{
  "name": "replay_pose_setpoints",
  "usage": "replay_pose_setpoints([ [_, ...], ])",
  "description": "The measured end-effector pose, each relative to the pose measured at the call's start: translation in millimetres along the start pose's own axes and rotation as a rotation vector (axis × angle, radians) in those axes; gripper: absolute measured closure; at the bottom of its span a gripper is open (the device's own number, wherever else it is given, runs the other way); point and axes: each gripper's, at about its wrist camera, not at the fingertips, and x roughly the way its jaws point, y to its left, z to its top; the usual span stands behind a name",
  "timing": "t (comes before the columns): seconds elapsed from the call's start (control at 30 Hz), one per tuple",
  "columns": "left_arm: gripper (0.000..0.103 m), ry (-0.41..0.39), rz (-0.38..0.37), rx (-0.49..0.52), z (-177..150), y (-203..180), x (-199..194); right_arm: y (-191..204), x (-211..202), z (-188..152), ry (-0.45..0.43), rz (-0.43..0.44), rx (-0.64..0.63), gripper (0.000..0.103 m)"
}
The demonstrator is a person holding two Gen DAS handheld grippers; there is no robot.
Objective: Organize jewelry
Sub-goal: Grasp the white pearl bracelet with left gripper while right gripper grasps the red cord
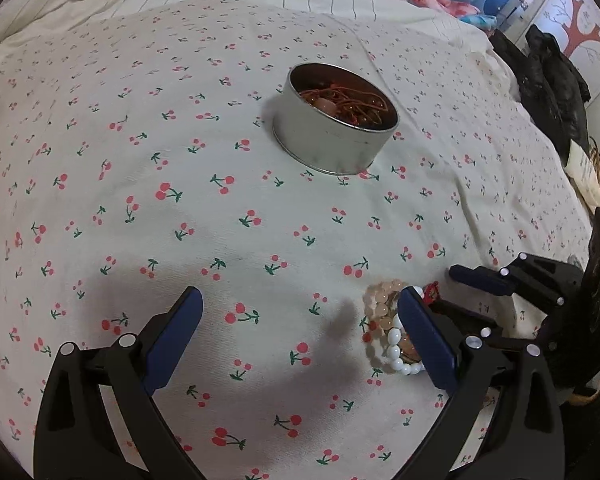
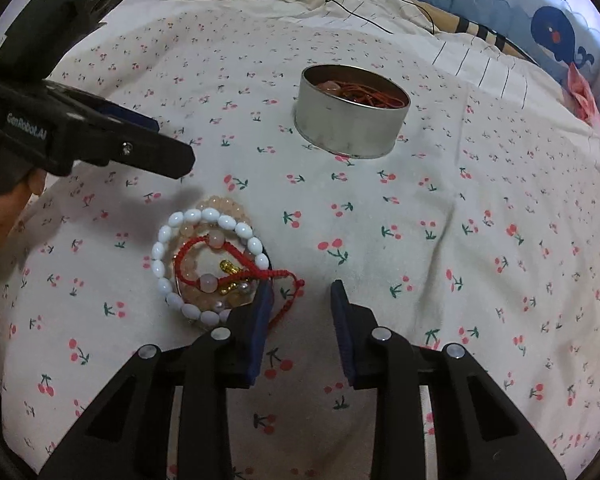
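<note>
A round silver tin [image 1: 332, 128] sits on the cherry-print bedsheet and holds red cords and beads; it also shows in the right wrist view [image 2: 350, 118]. A pile of bracelets lies nearer: a white bead bracelet [image 2: 204, 254], a peach bead bracelet [image 2: 224, 205] and a red cord bracelet [image 2: 260, 276] with gold charms. My left gripper [image 1: 300, 300] is open and empty, its right finger beside the pile [image 1: 384, 320]. My right gripper [image 2: 300, 292] is open, just right of the pile, its left finger over the red cord.
The cherry-print sheet [image 1: 140, 160] covers the bed. A black cable [image 2: 364, 4] lies on the cream duvet behind. Black clothing [image 1: 548, 80] lies at the right edge. A whale-print pillow [image 2: 540, 28] is at the back right.
</note>
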Motion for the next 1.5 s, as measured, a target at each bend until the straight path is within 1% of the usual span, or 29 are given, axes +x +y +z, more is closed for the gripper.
replay_pose_setpoints([
  [0.03,0.009,0.0,0.002,-0.002,0.0,0.6,-0.1,-5.9,-1.5,-1.0,0.0,0.03,0.029,0.078],
  [0.07,0.009,0.002,0.0,-0.007,0.4,1.3,0.0,-12.1,-2.8,-2.5,0.001,0.046,0.058,0.078],
  [0.17,0.009,0.006,-0.004,-0.006,0.7,0.0,0.6,-17.9,-3.8,-3.6,0.0,-0.001,0.06,0.078],
  [0.23,0.009,0.006,0.001,0.003,0.5,-1.8,1.5,-13.6,-1.3,-2.1,-0.001,0.023,0.05,0.078],
  [0.3,0.009,0.005,0.001,0.001,0.6,-1.8,1.2,-7.4,-0.8,0.2,-0.009,0.019,0.024,0.078],
  [0.43,0.009,0.002,0.003,-0.013,1.1,-0.6,0.8,2.0,8.9,2.4,0.0,-0.056,-0.031,0.078],
  [0.5,0.009,0.004,0.003,-0.007,1.0,-2.0,0.8,11.6,14.6,4.9,-0.006,-0.103,-0.084,0.078],
  [0.53,0.009,0.005,0.003,-0.006,1.2,-1.6,0.8,15.3,17.1,5.8,-0.009,-0.112,-0.102,0.087],
  [0.6,0.009,0.008,0.003,0.0,1.5,-2.1,0.7,11.6,15.8,7.9,-0.017,-0.095,-0.078,0.099],
  [0.7,0.009,0.014,-0.017,0.011,0.8,-3.4,-0.1,-4.6,9.2,8.3,-0.032,-0.094,-0.005,0.099],
  [0.8,0.009,0.018,-0.027,0.088,-3.6,-14.6,-1.6,-31.5,-6.5,7.9,-0.065,-0.1,0.101,0.1],
  [0.83,0.009,0.017,-0.028,0.165,-7.6,-24.8,-3.1,-38.3,-10.2,8.0,-0.073,-0.098,0.123,0.1],
  [0.9,0.009,0.017,-0.029,0.277,-15.5,-41.3,-4.5,-45.8,-16.2,7.7,-0.083,-0.077,0.148,0.1],
  [1.0,0.009,0.053,-0.028,0.395,-28.0,-61.6,3.6,-49.1,-24.1,6.9,-0.088,-0.097,0.162,0.1],
  [1.03,0.009,0.069,-0.022,0.423,-31.7,-66.0,7.2,-52.2,-23.6,6.5,-0.071,-0.112,0.164,0.1],
  [1.1,0.009,0.082,-0.015,0.448,-35.2,-70.7,12.0,-54.8,-24.5,4.0,-0.059,-0.113,0.182,0.1],
  [1.17,0.009,0.079,-0.031,0.428,-34.5,-69.0,13.0,-58.0,-21.4,2.8,-0.033,-0.088,0.19,0.1],
  [1.2,0.014,0.079,-0.044,0.414,-33.8,-67.9,13.1,-58.3,-19.0,1.5,-0.02,-0.077,0.192,0.1],
  [1.23,0.019,0.087,-0.067,0.392,-32.4,-65.3,13.8,-57.7,-18.0,0.4,-0.016,-0.073,0.194,0.095],
  [1.27,0.031,0.095,-0.075,0.384,-32.3,-64.2,14.6,-56.7,-17.0,-0.6,-0.011,-0.061,0.193,0.087],
  [1.3,0.044,0.097,-0.078,0.382,-32.8,-64.1,14.9,-54.0,-15.9,-1.3,-0.012,-0.04,0.189,0.06],
  [1.33,0.052,0.102,-0.105,0.377,-32.9,-63.5,14.3,-51.3,-15.1,-1.4,-0.015,-0.037,0.183,0.05],
  [1.37,0.069,0.108,-0.136,0.374,-33.3,-64.0,12.9,-46.6,-14.2,-1.3,-0.017,-0.05,0.162,0.05],
  [1.4,0.081,0.102,-0.145,0.38,-33.5,-65.5,10.7,-42.1,-11.9,-1.3,-0.007,-0.062,0.139,0.05],
  [1.47,0.096,0.112,-0.132,0.394,-35.2,-66.5,12.3,-38.1,-6.4,-2.5,0.011,-0.062,0.126,0.05],
  [1.5,0.096,0.114,-0.128,0.399,-36.8,-67.5,12.2,-37.6,-5.0,-3.1,0.015,-0.061,0.127,0.05],
])
